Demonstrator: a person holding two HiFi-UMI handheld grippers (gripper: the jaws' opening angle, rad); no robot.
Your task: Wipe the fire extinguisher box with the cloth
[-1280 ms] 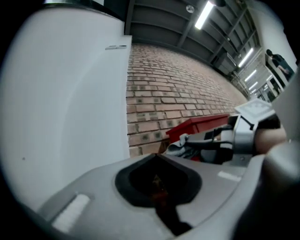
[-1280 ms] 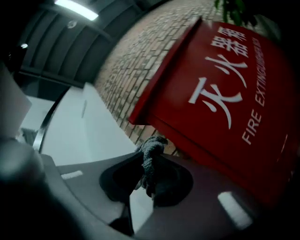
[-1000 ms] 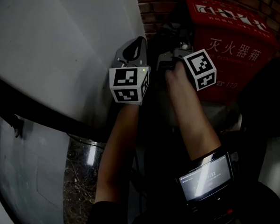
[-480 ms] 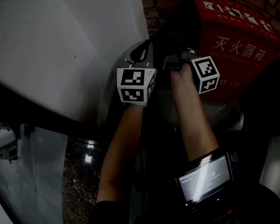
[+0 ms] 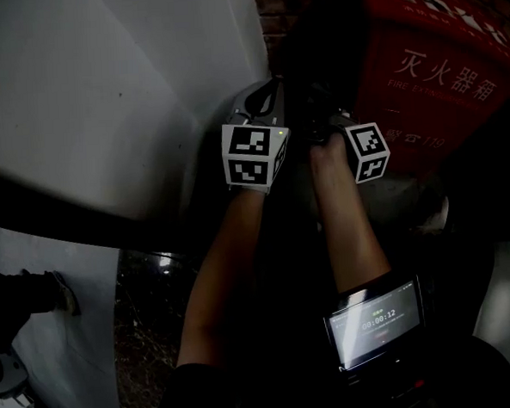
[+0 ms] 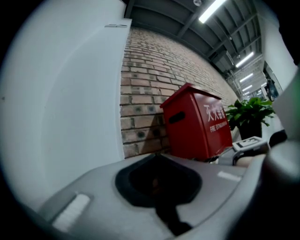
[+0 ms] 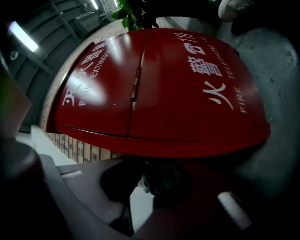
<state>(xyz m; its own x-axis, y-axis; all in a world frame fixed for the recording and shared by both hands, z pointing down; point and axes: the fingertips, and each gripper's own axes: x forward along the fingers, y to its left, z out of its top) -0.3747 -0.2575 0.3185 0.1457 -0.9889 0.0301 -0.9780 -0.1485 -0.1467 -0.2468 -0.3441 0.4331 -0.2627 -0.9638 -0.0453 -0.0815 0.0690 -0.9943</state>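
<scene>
Black cloth (image 7: 164,180) is bunched between the fingers of the right gripper (image 7: 149,174), which pinch it just under the lower edge of the red fire extinguisher box (image 7: 154,89) (whether cloth meets metal is unclear). The left gripper (image 6: 157,164) has its fingers pressed together on nothing, apart from the fire extinguisher box, facing the brick wall (image 6: 140,93) beside a white panel (image 6: 70,93).
</scene>
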